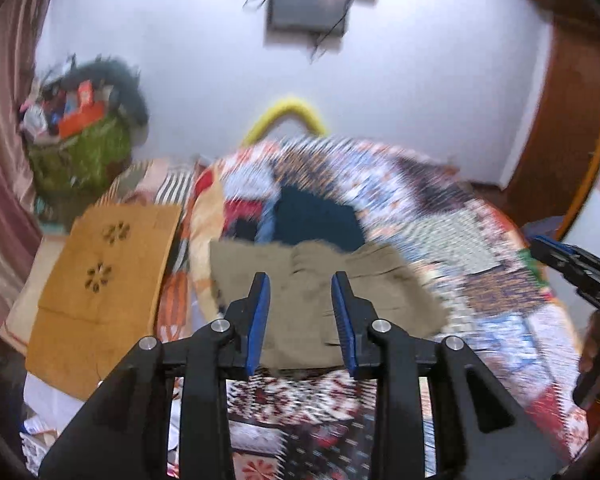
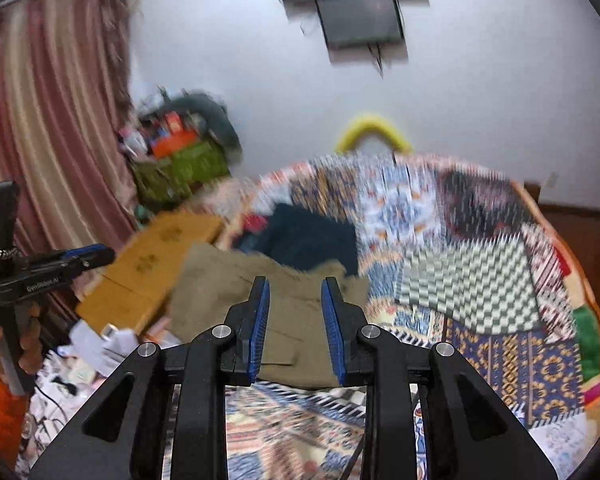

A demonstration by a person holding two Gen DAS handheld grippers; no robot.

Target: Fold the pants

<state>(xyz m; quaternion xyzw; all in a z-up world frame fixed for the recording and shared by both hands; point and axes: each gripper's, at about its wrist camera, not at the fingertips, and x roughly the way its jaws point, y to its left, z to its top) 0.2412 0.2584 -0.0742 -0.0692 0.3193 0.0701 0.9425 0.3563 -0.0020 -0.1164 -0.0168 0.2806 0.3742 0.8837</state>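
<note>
While both grippers hang above it, khaki pants lie folded on the patchwork quilt
Left gripper and right gripper: jaws spread, pinching nothing

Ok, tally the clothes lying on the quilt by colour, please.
Khaki: 1, the folded pants nearest the grippers
Dark teal: 1, a garment behind them
Red: 1, a scrap beside the teal one, too blurred to identify
Total: 3
</note>
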